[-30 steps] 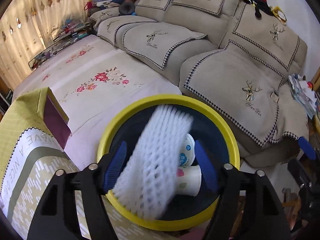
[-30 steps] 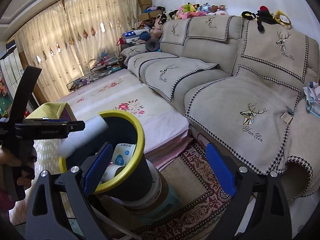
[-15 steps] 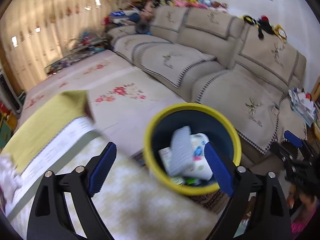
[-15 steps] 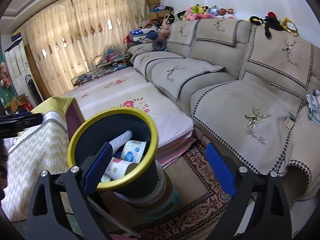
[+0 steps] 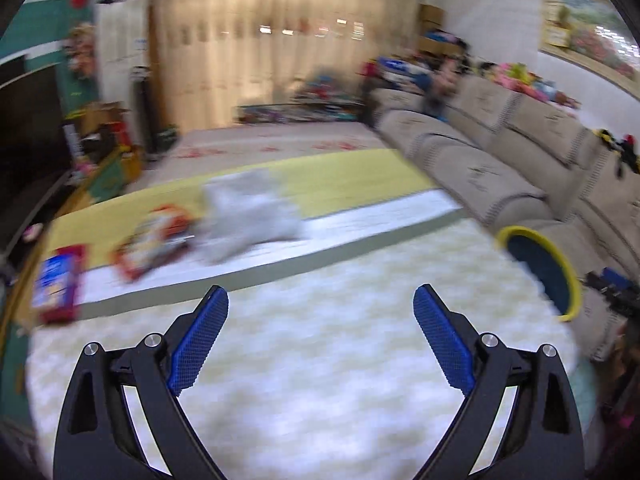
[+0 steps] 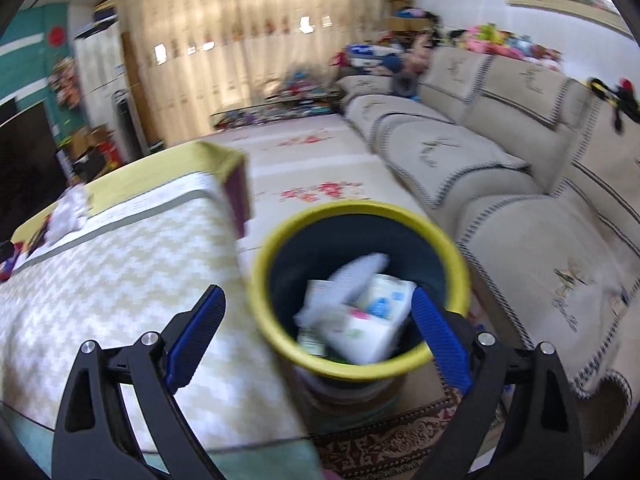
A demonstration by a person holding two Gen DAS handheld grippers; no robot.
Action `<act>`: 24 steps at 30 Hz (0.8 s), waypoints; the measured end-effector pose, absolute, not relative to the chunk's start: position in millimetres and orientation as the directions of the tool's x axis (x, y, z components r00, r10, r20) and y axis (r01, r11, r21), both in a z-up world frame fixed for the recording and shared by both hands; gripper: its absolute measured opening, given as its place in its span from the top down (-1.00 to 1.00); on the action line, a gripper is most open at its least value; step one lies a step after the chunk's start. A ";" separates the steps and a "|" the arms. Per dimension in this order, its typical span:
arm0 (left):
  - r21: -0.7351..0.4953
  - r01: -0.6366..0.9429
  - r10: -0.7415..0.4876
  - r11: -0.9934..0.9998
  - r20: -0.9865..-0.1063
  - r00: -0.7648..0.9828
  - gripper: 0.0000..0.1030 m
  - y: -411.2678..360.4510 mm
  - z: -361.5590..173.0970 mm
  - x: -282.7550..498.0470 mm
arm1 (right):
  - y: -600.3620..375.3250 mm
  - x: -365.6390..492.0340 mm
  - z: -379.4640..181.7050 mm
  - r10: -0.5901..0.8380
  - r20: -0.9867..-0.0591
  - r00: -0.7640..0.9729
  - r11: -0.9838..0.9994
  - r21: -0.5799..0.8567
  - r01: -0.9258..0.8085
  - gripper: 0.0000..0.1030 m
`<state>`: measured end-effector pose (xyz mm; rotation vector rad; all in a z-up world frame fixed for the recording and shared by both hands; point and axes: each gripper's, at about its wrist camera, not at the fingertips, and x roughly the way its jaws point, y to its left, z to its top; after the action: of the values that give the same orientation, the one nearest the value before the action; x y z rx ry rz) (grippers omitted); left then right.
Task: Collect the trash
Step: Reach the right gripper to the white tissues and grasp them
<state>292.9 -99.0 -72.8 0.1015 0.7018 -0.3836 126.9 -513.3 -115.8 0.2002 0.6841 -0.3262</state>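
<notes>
My left gripper (image 5: 320, 336) is open and empty over the cloth-covered table (image 5: 320, 380). Ahead of it on the table lie a crumpled white tissue wad (image 5: 248, 216), an orange-red snack wrapper (image 5: 156, 244) and a blue-and-red packet (image 5: 58, 284). The yellow-rimmed dark bin (image 5: 540, 268) stands off the table's right edge. My right gripper (image 6: 318, 340) is open and empty just above that bin (image 6: 276, 332). Inside the bin lie a white foam net sleeve (image 6: 356, 276), a paper cup (image 6: 352, 332) and a white packet (image 6: 388, 296).
A beige sofa (image 6: 520, 184) runs along the right. A floral mat (image 6: 320, 160) lies beyond the table, and a patterned rug (image 6: 400, 448) is under the bin. Curtains (image 5: 256, 52) and clutter are at the back, a dark TV stand (image 5: 28, 132) at the left.
The foam net sleeve dropped from my left gripper into the bin. My left gripper then swung left over the table toward the remaining trash. My right gripper moved in above the bin.
</notes>
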 end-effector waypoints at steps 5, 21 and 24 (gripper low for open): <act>-0.077 0.292 -0.270 0.953 -0.654 0.707 -0.80 -19.9 -92.7 299.6 | -457.0 184.1 -98.4 -0.085 -0.659 0.747 0.978 0.086 0.188 -0.74; -0.166 0.282 -0.318 0.945 -0.671 0.670 -0.81 -11.1 -114.2 298.6 | -264.0 393.3 -81.6 0.225 -0.704 0.674 0.974 0.156 -0.162 -0.74; -0.185 0.277 -0.327 0.943 -0.677 0.659 -0.81 -10.2 -116.9 301.2 | -252.1 424.6 -92.3 0.280 -0.737 0.615 0.960 0.228 -0.164 -0.74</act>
<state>301.2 -10.2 -116.9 -0.0678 0.7798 -0.3418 424.6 -252.1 -92.3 0.1424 0.8725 0.2571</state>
